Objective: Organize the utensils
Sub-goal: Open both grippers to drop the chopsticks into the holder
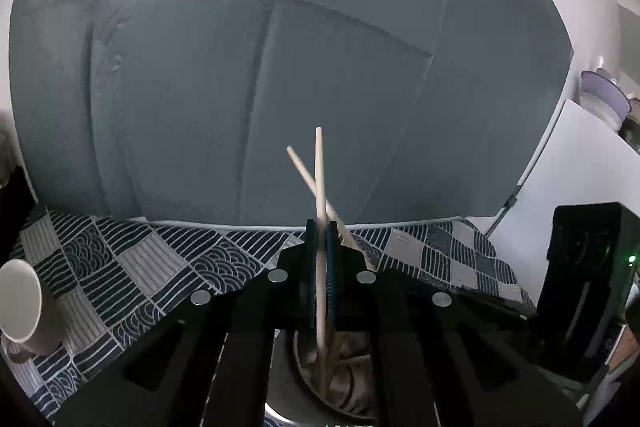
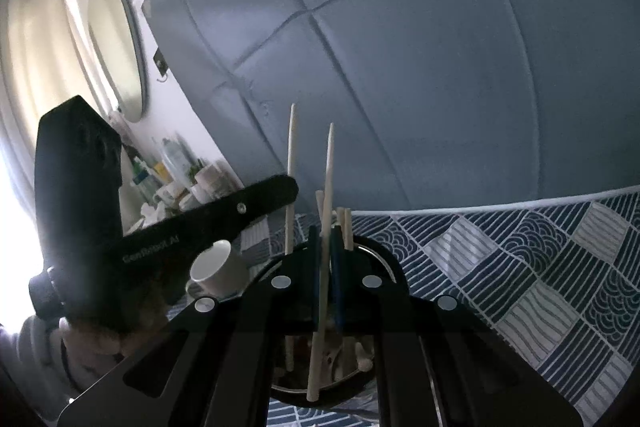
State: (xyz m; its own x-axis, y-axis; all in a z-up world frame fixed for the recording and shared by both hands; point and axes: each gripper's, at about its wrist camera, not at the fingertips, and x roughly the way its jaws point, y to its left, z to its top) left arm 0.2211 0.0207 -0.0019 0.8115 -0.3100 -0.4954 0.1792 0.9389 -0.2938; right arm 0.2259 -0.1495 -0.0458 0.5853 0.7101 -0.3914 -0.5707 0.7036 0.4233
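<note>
The left gripper (image 1: 320,227) is clamped on an upright chopstick (image 1: 319,187), the right gripper (image 2: 327,235) on another chopstick (image 2: 326,211), both poised above the round metal holder (image 2: 376,255), probably for dropping in; a white cup (image 1: 18,301) lies tipped on the patterned cloth (image 1: 132,259).

Pale, matt wooden chopsticks (image 2: 326,227) rise at centre frame from a shiny metal holder (image 2: 384,259); matt black plastic tongs (image 2: 327,255), a patterned woven cloth (image 2: 540,267) lower right, a smooth glazed cup (image 2: 218,271).
</note>
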